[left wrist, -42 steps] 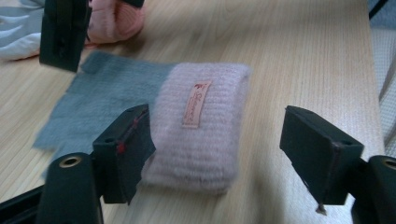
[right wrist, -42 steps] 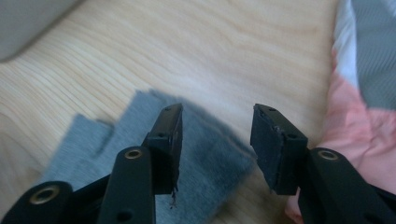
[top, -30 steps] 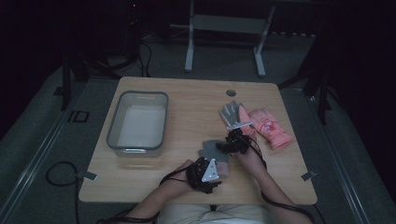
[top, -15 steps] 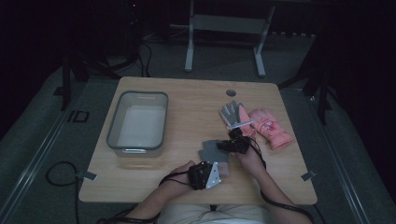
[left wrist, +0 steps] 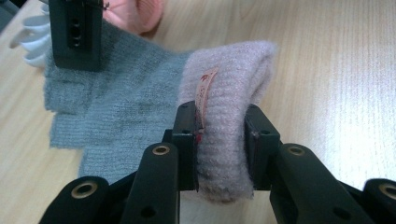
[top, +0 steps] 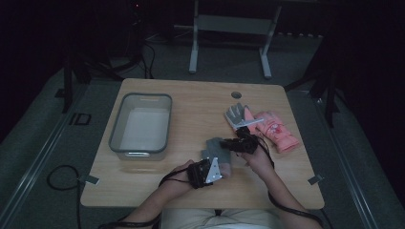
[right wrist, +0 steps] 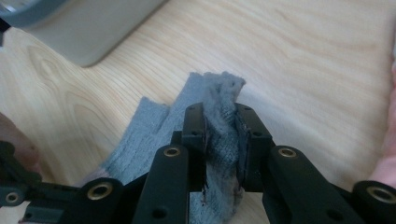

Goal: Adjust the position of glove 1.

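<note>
Your left gripper (left wrist: 219, 154) is clamped on the cuff end of the grey knit glove (left wrist: 126, 112): the pinkish ribbed cuff (left wrist: 233, 88) is squeezed between the pads, with a small sewn label (left wrist: 205, 88) against the left pad. Those jaws have just been closing, and the cuff sits between them now.

Your right gripper (right wrist: 222, 149) is pinching the finger end of the same glove; a bunched fold of grey knit sticks up between the pads. Its jaws have just been closing too, fabric between them.

In the high view the glove (top: 215, 149) is at the near middle of the wooden table (top: 191, 100), stretched between your two grippers, left gripper (top: 204, 172) near the front edge, right gripper (top: 237, 144) farther in.

Other stuff: grey plastic tub (top: 118, 131) to the left, well apart. A second grey glove (top: 237, 115) and a pink glove (top: 276, 131) lie side by side just beyond your right gripper.
</note>
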`<action>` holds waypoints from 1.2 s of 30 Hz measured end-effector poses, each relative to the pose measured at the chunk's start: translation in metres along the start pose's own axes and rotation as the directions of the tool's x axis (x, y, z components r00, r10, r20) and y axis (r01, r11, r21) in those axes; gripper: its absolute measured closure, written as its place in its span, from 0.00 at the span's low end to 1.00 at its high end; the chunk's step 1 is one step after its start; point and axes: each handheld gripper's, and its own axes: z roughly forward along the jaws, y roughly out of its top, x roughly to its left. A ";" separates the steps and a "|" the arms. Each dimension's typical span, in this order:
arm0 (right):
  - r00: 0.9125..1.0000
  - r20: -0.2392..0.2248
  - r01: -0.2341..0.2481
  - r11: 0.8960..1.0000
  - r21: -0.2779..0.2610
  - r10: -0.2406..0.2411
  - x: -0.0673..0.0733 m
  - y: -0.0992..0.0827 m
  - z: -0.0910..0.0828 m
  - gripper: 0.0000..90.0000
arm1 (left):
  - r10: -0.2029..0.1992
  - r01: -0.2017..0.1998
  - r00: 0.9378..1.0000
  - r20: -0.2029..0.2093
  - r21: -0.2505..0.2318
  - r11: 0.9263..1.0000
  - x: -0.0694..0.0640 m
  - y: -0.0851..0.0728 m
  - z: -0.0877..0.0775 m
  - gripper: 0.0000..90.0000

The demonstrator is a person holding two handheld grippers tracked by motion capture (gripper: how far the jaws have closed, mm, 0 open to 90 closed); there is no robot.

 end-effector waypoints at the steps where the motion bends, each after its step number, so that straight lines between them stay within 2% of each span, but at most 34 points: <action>1: 1.000 0.000 0.008 1.000 -0.006 -0.008 0.002 0.003 -0.002 0.85 | 0.001 -0.001 1.000 -0.004 -0.002 1.000 0.002 0.001 -0.003 0.78; 9: 0.999 -0.002 0.038 0.998 -0.040 -0.038 0.015 0.026 -0.003 0.85 | 0.019 -0.018 0.999 -0.026 0.033 0.999 0.021 0.002 -0.027 0.78; 17: 0.997 -0.019 0.070 0.996 -0.047 -0.071 0.026 0.055 0.003 0.85 | 0.018 -0.015 0.998 -0.055 0.050 0.999 0.036 0.001 -0.048 0.78; 21: 0.996 -0.026 0.089 0.994 -0.057 -0.091 0.033 0.069 0.003 0.85 | 0.031 -0.026 0.997 -0.077 0.063 0.998 0.042 0.001 -0.058 0.78; 29: 0.991 -0.010 0.131 0.989 -0.063 -0.132 0.046 0.089 0.006 0.85 | 0.029 -0.022 0.996 -0.086 0.087 0.996 0.055 -0.002 -0.074 0.78; 36: 0.989 -0.029 0.139 0.987 -0.085 -0.142 0.057 0.107 0.010 0.85 | 0.035 -0.024 0.995 -0.096 0.112 0.993 0.070 -0.005 -0.091 0.78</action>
